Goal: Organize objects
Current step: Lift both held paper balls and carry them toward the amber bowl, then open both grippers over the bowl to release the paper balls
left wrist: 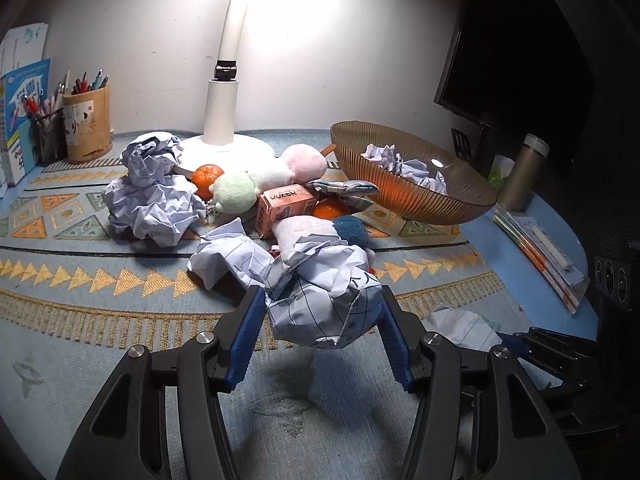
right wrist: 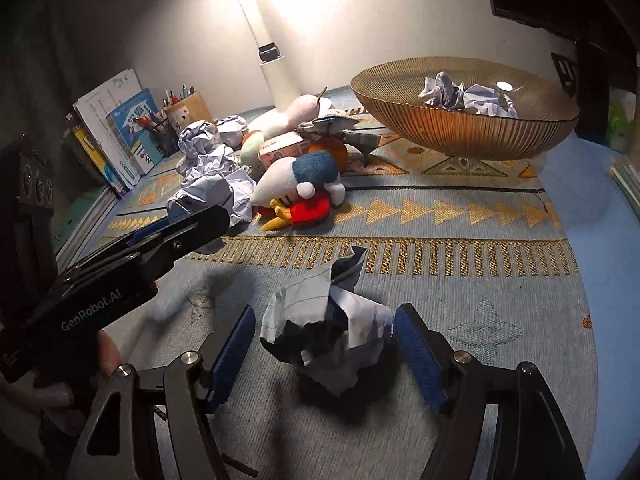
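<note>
my left gripper (left wrist: 324,312) has its jaws clamped on a crumpled paper ball (left wrist: 326,300), held above the patterned mat (left wrist: 100,320). my right gripper (right wrist: 325,342) stands open around a second paper wad (right wrist: 332,332) lying on the mat, pads not pressing.

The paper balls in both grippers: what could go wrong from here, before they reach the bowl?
1. The left gripper pinches a loose, springy paper ball only at its sides; it may slip out on the way.
2. The right gripper stands open around a torn paper ball; closing could catch only a flap and tear it.
3. The bowl already holds crumpled paper, so a dropped ball may bounce off it.
</note>
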Available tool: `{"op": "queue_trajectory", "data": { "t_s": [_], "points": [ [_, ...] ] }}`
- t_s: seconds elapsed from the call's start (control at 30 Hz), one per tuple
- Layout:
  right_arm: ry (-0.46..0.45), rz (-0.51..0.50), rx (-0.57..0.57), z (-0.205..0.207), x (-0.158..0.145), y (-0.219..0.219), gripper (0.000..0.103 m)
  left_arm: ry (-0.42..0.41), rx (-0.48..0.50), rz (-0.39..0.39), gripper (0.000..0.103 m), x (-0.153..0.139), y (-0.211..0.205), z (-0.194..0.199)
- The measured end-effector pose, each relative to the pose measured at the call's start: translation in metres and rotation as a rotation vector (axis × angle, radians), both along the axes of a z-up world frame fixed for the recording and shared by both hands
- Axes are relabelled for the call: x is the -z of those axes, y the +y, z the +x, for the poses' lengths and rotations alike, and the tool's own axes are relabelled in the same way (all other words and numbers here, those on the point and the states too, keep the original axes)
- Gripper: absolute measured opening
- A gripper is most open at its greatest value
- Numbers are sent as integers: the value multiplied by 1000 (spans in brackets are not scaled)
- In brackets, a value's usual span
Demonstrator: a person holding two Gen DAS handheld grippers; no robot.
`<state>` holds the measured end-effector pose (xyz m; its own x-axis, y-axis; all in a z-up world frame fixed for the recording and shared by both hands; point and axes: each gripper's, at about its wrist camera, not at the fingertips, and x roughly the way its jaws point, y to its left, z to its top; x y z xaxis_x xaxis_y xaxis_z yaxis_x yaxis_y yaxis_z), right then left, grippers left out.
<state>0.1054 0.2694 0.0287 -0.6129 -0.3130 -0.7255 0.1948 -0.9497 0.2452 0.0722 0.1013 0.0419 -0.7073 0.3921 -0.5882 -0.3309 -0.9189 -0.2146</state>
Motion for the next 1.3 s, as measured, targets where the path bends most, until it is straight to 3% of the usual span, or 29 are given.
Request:
{"op": "queue_trajectory", "data": {
  "t_s": [0.3,0.4,0.53,0.7,0.8,0.9,0.97,1.0,1.03,1.07,1.3],
  "points": [
    [8,-13,5,-1,-2,2,56,-4,-3,-5,53,0,1,-1],
    [53,-34,19,1,-19,12,55,40,-33,-45,53,-11,9,4],
    [162,-56,85,-3,-61,38,55,107,16,-65,53,-49,33,-7],
    [291,-108,256,-23,-109,89,57,124,83,4,53,-90,72,-52],
    [288,-144,348,-48,-118,115,57,76,108,80,53,-95,94,-83],
    [278,-171,396,-69,-117,131,57,66,107,98,54,-91,110,-104],
    [266,-165,398,-83,-115,137,62,61,114,102,61,-87,117,-115],
    [257,-163,394,-91,-112,139,68,50,117,111,70,-84,120,-120],
    [250,-166,384,-97,-109,141,71,36,107,119,90,-81,120,-124],
    [243,-171,372,-102,-106,144,71,29,93,134,95,-78,117,-126],
    [194,-196,360,-83,-91,145,71,15,44,185,95,-73,60,-96]
  ]
}}
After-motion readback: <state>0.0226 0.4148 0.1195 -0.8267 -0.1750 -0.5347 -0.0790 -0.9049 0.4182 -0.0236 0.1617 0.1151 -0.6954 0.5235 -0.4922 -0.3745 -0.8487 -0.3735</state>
